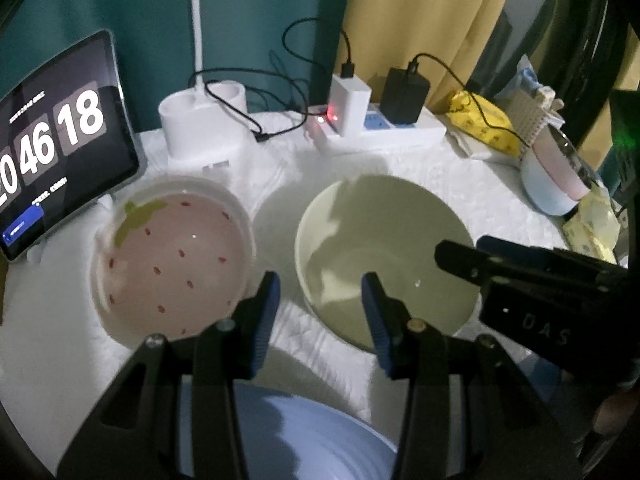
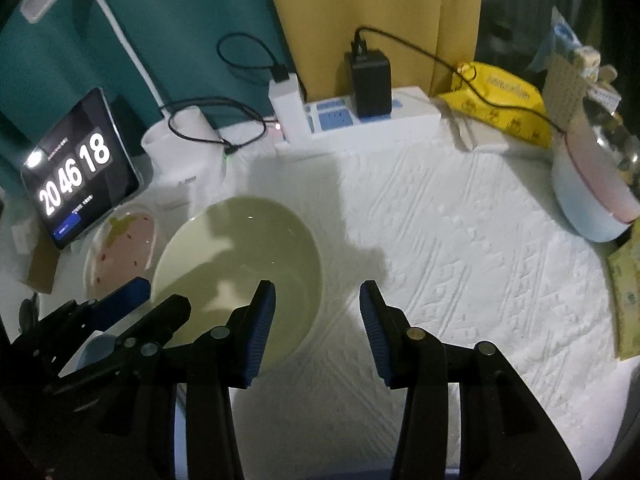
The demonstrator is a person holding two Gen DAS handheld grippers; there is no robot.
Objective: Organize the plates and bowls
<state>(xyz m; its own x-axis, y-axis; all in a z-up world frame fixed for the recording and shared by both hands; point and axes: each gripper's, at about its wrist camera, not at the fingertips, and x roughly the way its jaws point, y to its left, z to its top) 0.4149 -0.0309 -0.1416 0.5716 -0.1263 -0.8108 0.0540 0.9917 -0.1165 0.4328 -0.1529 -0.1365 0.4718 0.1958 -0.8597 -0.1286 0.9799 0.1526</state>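
White quilted cloth (image 2: 460,248) covers the table, and its widest bare stretch lies in the centre and right of the right wrist view. At far left a tablet (image 1: 60,148) leans upright, reading "20 46 18"; its smaller text is too blurred to read. Lower left of centre in the left view sits the pink bowl (image 1: 172,260), dotted like a strawberry, just beside the green bowl (image 1: 384,256) with a narrow strip of cloth between them. A blue plate (image 1: 304,436) fills the bottom edge under the left gripper (image 1: 320,300), whose jaws stand wide apart over that strip, holding nothing. The right gripper (image 2: 318,308) is likewise spread and empty, its left finger over the green bowl's rim, its right over bare cloth. "DAS" shows on its body at the left view's right edge. Along the back edge run a power strip (image 2: 372,128) and a yellow packet (image 2: 504,100); stacked bowls (image 2: 592,204) sit far right.
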